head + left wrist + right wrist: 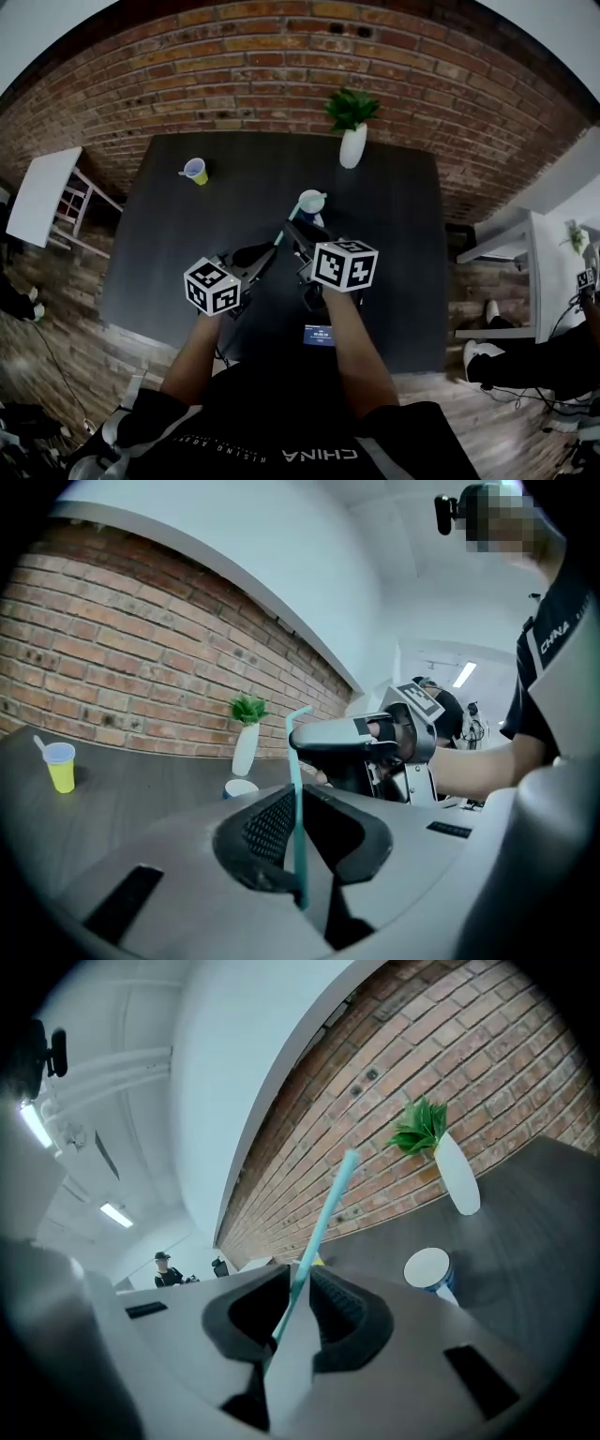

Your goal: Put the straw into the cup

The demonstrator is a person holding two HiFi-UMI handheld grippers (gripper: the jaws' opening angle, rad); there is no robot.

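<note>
Step, as I judged it: bringing straw to cup, not yet in | left gripper (300, 892) and right gripper (281, 1330) each clamped on the teal straw (323, 1218), aloft near the white-rimmed cup (311, 202) | next: free one end, aim it into the mouth | writing: "CHINA" on the shirt (319, 456)

On the table (394, 281) the cup (310, 201) stands just past centre toward 12 o'clock. The vase (352, 147) is behind it at 1 o'clock, near the far edge before the brick wall (262, 66). A second cup (196, 172) sits well apart at 10 o'clock. At 6 o'clock from the cup, the left gripper (298, 808) and right gripper (298, 1283) hang side by side, the straw (328, 1208) between the jaws of each. A side table (42, 192) stands off at 9 o'clock
</note>
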